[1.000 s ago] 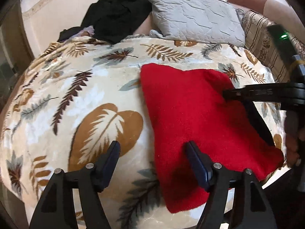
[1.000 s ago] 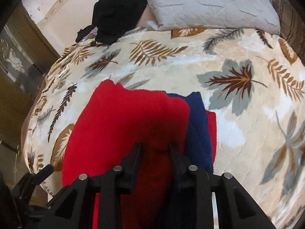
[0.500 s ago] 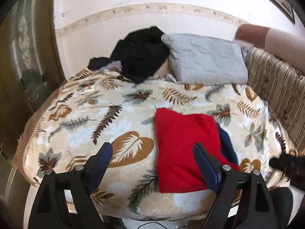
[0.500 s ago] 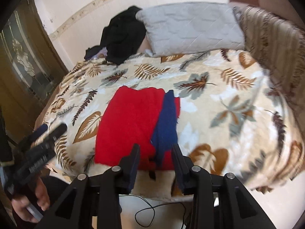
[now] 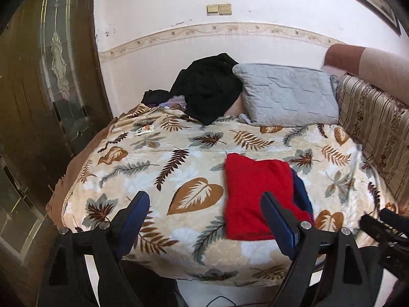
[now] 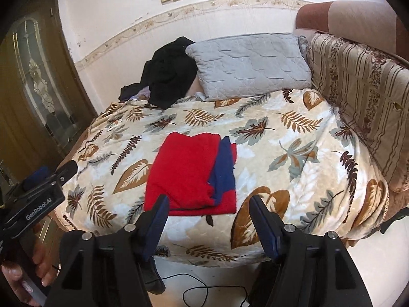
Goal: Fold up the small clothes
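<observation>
The jaws of the left gripper (image 5: 204,220) stand wide apart with nothing between them, and they hang in the air over the near edge of the bed (image 5: 255,263). The jaws of the right gripper (image 6: 208,221) are opening at this moment and they also hold nothing; only the bed cover shows in the gap between them. Just beyond both grippers lies the folded red garment (image 6: 186,171), flat on the leaf-patterned blanket (image 6: 281,133), near the front edge of the bed and about in its middle. It makes a rectangle, and its long axis runs from the near edge of the bed toward the pillow, so a short side faces the grippers. A dark blue part (image 6: 223,168) of the garment shows as a strip along its right side, parallel to the long axis. In the right wrist view a hand (image 6: 23,271) at the lower left holds the handle of the left gripper. Farther away, at the head of the bed, a grey quilted pillow (image 5: 286,94) leans on the wall, and a heap of black clothes (image 5: 209,87) lies just beside it on the left. A striped cushion (image 6: 358,97) stands along the right side of the bed.
</observation>
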`<state>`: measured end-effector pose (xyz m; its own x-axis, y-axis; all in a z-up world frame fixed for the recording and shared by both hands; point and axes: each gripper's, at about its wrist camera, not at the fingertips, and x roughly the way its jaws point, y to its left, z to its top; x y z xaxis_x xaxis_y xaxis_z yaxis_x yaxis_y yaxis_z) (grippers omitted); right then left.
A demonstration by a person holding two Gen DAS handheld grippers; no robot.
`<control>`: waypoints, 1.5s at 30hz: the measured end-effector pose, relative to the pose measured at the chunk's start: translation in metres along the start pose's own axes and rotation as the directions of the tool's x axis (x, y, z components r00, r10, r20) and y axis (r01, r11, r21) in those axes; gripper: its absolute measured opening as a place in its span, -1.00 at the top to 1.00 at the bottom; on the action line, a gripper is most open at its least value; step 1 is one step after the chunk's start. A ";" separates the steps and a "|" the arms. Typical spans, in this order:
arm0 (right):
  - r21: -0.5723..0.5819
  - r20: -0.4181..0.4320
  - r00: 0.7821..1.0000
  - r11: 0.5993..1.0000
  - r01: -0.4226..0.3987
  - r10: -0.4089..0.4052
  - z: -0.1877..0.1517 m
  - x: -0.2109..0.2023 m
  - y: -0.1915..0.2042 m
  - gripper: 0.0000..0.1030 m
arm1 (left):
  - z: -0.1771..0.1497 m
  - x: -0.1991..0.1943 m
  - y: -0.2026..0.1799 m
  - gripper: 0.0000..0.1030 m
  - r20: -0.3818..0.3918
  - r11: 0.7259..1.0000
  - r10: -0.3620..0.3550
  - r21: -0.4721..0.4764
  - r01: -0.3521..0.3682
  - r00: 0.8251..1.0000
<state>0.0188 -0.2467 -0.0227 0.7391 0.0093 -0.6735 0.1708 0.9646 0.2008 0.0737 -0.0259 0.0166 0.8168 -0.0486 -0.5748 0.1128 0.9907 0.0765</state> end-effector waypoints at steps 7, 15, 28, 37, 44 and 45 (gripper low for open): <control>-0.015 0.027 1.000 1.000 -0.004 0.005 -0.002 -0.014 0.015 -0.34 | -0.002 -0.028 0.003 -0.72 0.043 1.000 0.009 0.017 -0.010 0.999; -0.031 0.055 0.998 1.000 -0.006 0.008 0.002 -0.027 0.027 -0.34 | -0.003 -0.040 0.007 -0.72 0.056 0.999 0.023 0.025 -0.024 0.998; -0.063 0.065 0.998 0.998 0.013 -0.009 0.003 -0.033 0.043 -0.34 | -0.001 -0.046 0.016 -0.72 0.059 0.999 0.022 0.028 -0.024 0.998; -0.071 0.077 0.997 0.997 0.030 -0.024 0.007 -0.035 0.046 -0.34 | 0.001 -0.045 0.022 -0.72 0.058 1.000 0.027 0.013 -0.028 0.998; -0.082 0.083 0.996 0.996 0.047 -0.040 0.011 -0.034 0.052 -0.34 | 0.002 -0.043 0.026 -0.72 0.056 0.999 0.035 0.012 -0.036 0.998; -0.084 0.083 0.996 0.995 0.048 -0.041 0.011 -0.034 0.052 -0.34 | 0.003 -0.043 0.026 -0.72 0.057 0.999 0.035 0.015 -0.036 0.998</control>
<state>0.0103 -0.1997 0.0186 0.7833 -0.0521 -0.6194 0.1509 0.9826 0.1082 0.0433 0.0019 0.0453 0.8511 -0.0212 -0.5247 0.0922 0.9897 0.1095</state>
